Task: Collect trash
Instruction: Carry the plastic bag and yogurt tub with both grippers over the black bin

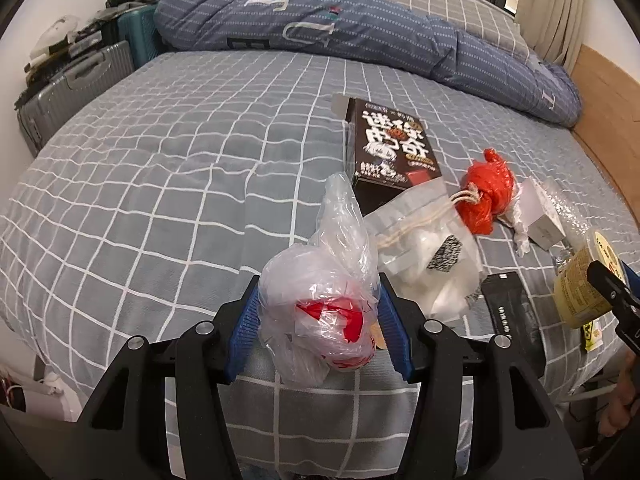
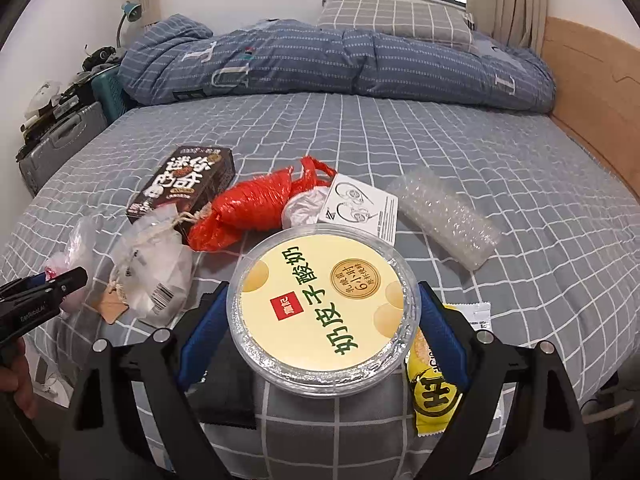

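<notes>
Trash lies in a cluster at the near edge of the bed (image 1: 168, 152), and two pieces are in hand. The left gripper (image 1: 318, 322) has its jaws part-closed on a knotted clear plastic bag (image 1: 320, 300) with red scraps inside; both blue pads press its sides. The right gripper (image 2: 322, 332) has its jaws set wide and clamped on a round yogurt tub (image 2: 322, 304), cream lid facing the camera, a pad against each side of the rim.

Just beyond the clear bag lies a white drawstring pouch (image 1: 428, 248), touching a dark snack box (image 1: 390, 148) behind it. A crumpled red plastic bag (image 1: 486, 192) sits beside the box, against a small white carton (image 2: 360, 204). A bubble-wrap sleeve (image 2: 444, 216) lies apart to the right of the carton. A yellow sachet (image 2: 434, 392) and a black flat packet (image 2: 226, 396) lie on the bed under the right gripper.

A rolled blue quilt (image 2: 320, 64) runs across the far side of the bed. Suitcases (image 1: 76, 88) stand along the left wall.
</notes>
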Tool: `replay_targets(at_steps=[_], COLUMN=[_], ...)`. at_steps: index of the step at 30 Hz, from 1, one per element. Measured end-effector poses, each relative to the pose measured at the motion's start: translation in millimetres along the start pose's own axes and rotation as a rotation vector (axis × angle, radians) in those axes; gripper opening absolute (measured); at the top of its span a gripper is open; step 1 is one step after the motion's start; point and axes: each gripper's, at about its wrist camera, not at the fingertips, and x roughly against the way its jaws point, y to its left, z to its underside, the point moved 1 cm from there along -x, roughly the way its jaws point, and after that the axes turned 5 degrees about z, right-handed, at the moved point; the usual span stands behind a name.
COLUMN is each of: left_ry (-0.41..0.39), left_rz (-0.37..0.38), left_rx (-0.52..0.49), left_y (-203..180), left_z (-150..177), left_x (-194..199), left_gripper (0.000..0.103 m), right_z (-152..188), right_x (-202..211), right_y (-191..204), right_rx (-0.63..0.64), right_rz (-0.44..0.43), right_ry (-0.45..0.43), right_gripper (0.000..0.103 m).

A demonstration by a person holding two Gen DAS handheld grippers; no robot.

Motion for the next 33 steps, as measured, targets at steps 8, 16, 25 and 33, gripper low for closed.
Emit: replay_targets(at_steps=[8, 16, 25, 33], left_ry=[-0.025, -0.046, -0.062, -0.048], left_rz=[0.005, 0.011, 0.030, 0.053], left_rx=[-0.010, -0.018, -0.032, -0.019], left_y=[-9, -17, -27, -33], left_z=[-3, -2, 18, 47], left_x=[23, 43, 68, 78], left_gripper=[0.054, 0.054, 0.054, 0.054], right_z=[-5, -4, 11, 31], right_x=[25, 52, 75, 92], right_y=[2, 4, 6, 11], right_rx=[0.006, 0.006, 0.009, 0.001], right_rz=[-0.002, -0.006, -0.017, -0.031], right_ry=[-0.031, -0.062, -0.072, -0.064], right_gripper=[0.085, 0.085, 0.085, 0.085])
